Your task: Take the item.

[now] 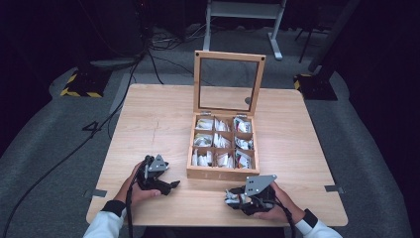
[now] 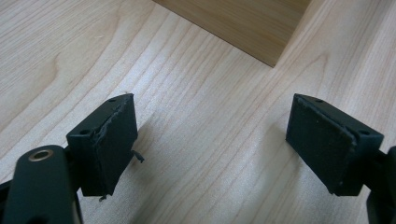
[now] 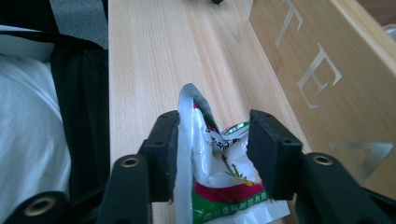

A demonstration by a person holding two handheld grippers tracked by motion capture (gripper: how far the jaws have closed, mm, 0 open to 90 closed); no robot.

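The right hand-held gripper (image 3: 212, 154) stands half open around a crumpled sachet (image 3: 219, 177) on the counter (image 1: 158, 124), near its front edge. Just beyond stands the open wooden box (image 1: 223, 172). Left, the left hand-held gripper (image 2: 212, 144) gapes empty.

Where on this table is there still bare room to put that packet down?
Bare wood lies left of the tea box, from the left gripper up to the far edge of the table, and also right of the box. It is crowded in front of the box, where the right gripper has the packet between its jaws.
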